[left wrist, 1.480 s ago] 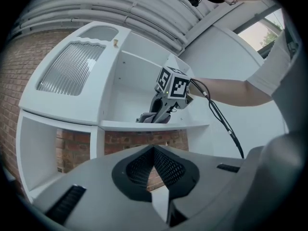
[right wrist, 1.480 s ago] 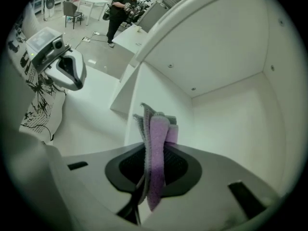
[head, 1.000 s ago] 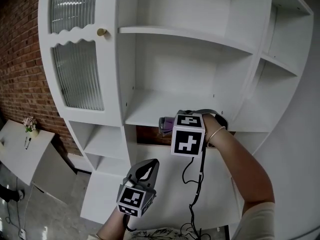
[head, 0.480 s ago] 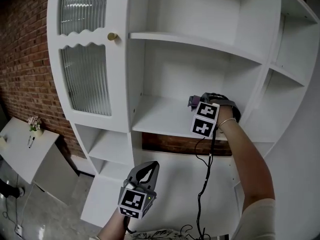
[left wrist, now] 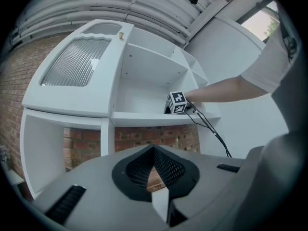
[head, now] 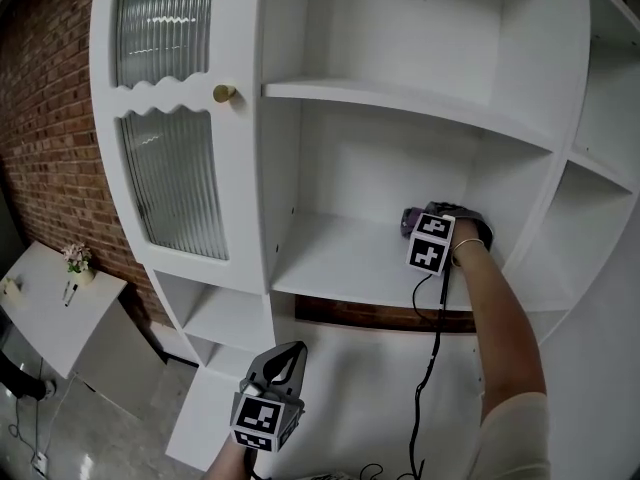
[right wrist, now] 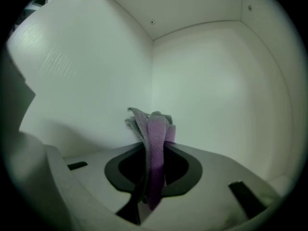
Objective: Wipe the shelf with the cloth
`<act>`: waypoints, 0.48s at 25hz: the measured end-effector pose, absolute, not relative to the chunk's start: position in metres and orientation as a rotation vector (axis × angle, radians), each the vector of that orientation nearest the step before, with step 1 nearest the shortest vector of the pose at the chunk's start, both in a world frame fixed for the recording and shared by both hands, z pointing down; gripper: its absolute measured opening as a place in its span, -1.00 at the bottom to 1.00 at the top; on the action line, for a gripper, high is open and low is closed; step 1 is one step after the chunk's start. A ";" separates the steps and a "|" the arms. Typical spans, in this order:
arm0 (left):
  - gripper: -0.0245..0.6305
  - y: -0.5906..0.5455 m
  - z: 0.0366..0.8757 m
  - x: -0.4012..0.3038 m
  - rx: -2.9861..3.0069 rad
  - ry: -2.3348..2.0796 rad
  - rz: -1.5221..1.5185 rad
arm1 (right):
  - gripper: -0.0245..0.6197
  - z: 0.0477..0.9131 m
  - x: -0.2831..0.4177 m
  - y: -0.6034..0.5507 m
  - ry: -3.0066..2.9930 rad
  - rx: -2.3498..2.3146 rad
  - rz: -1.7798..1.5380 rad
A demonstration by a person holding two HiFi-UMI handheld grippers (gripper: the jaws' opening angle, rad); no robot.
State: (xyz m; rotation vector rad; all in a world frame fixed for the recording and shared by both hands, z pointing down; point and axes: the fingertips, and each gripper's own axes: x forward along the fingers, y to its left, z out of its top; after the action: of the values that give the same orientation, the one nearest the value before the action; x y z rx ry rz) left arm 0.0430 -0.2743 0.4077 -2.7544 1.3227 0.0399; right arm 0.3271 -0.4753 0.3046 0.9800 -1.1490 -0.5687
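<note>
A purple-grey cloth (right wrist: 153, 138) is pinched between the jaws of my right gripper (right wrist: 151, 177), bunched up and sticking out in front of them. In the head view this right gripper (head: 412, 223) reaches into the middle bay of the white shelf unit, low over the shelf board (head: 340, 258) near its back right corner, with the cloth (head: 409, 222) showing at its tip. My left gripper (head: 284, 360) hangs low in front of the unit, jaws together and empty. The left gripper view shows the same shelf (left wrist: 144, 118) from below, with its own jaws (left wrist: 153, 154) closed.
The white unit has a ribbed-glass door (head: 165, 118) with a brass knob (head: 225, 94) at left, an upper shelf (head: 400, 100), and side bays at right (head: 600, 168). Brick wall (head: 50, 148) stands at left. A small white table (head: 55, 308) sits at lower left. A cable (head: 432, 368) hangs from the right gripper.
My right gripper has risen from below the shelf's front edge and moved deep into the bay toward its back right, carrying the cloth. The left gripper stayed low.
</note>
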 end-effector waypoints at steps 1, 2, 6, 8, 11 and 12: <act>-0.88 -0.277 0.409 0.044 -2.757 1.325 0.037 | -0.68 0.307 0.328 -0.477 -1.152 0.962 -0.551; -0.88 -0.280 0.411 0.045 -2.759 1.326 0.034 | -0.68 0.310 0.329 -0.477 -1.151 0.940 -0.535; -0.88 -0.282 0.415 0.053 -2.769 1.311 0.026 | -0.69 0.320 0.333 -0.473 -1.165 0.885 -0.442; -0.88 -0.281 0.415 0.054 -2.771 1.305 0.028 | -0.69 0.321 0.335 -0.470 -1.160 0.887 -0.422; -0.88 -0.279 0.415 0.052 -2.775 1.314 0.039 | -0.69 0.322 0.336 -0.466 -1.147 0.903 -0.422; -0.88 -0.278 0.415 0.051 -2.775 1.315 0.041 | -0.69 0.323 0.335 -0.465 -1.147 0.915 -0.421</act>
State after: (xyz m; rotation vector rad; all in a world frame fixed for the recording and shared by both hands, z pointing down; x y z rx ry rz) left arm 0.0510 -0.2781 0.4148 -2.7751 1.3155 0.0407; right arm 0.3351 -0.4651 0.3226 0.9148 -1.1474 -0.4212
